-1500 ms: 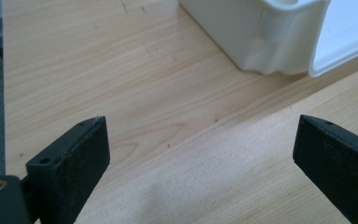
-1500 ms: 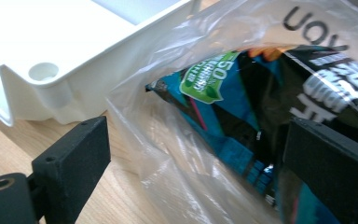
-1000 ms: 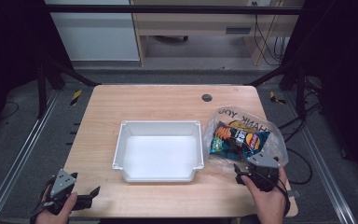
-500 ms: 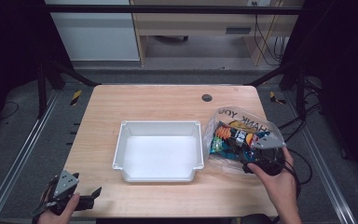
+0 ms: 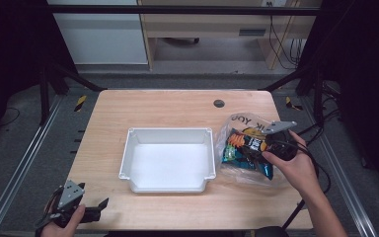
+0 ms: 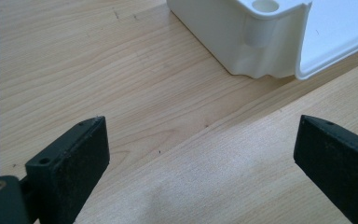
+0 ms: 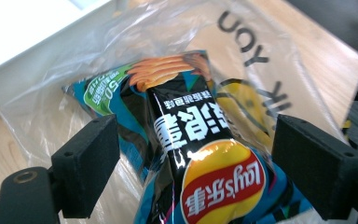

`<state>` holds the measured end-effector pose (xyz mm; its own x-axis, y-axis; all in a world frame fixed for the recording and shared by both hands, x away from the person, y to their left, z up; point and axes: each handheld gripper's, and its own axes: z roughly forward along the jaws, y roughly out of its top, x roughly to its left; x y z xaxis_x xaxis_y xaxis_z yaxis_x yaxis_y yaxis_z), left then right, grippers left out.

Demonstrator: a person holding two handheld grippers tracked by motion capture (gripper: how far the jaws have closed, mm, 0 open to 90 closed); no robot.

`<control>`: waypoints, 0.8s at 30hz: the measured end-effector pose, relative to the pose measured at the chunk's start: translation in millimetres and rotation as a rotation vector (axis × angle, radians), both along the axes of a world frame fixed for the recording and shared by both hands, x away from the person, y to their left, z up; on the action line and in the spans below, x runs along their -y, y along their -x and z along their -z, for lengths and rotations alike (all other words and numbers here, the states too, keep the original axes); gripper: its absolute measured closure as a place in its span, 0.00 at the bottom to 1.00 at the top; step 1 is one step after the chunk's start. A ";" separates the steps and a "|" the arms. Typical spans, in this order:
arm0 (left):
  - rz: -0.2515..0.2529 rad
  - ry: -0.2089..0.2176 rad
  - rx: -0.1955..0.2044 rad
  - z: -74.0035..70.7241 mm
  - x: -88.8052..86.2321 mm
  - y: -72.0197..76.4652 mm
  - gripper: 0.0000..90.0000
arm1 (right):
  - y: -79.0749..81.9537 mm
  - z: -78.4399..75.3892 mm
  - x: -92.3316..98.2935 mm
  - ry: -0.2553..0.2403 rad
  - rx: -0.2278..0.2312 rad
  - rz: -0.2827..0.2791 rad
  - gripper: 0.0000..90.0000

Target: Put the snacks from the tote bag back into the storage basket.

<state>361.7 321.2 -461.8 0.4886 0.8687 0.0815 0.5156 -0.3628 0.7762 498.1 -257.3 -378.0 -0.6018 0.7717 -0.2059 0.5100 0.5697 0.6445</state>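
A black and blue chips packet (image 5: 244,148) lies inside a clear plastic bag (image 5: 239,122) at the table's right side. My right gripper (image 5: 265,146) hangs over it, held by a hand. In the right gripper view the packet (image 7: 191,121) lies between the two jaws of the right gripper (image 7: 196,149). The jaws have just been closing, and their pads stand apart from the bag's film (image 7: 265,51). My left gripper (image 5: 100,205) rests at the table's front left corner. The left gripper (image 6: 200,149) is open over bare wood.
A white empty tray (image 5: 170,131) sits in the middle of the table, and its corner (image 6: 261,32) shows ahead of the left gripper. A dark round hole (image 5: 219,103) lies near the far edge. Metal frame rails run along both sides.
The right hand has moved from the table's front right edge away from the person and onto the bagged chips. The left hand has stayed put.
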 end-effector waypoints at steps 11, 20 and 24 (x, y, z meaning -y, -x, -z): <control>0.003 -0.001 -0.008 0.5 -1.8 0.3 0.03 | -30.7 -6.6 -11.3 0.126 -0.063 -0.077 0.09; -0.011 0.006 -0.003 0.1 -3.1 1.8 0.03 | -43.3 -6.8 -20.2 0.189 -0.104 -0.128 0.13; -0.014 0.005 0.006 -0.7 -2.4 1.8 0.03 | -46.0 -5.6 -23.2 0.204 -0.122 -0.149 0.13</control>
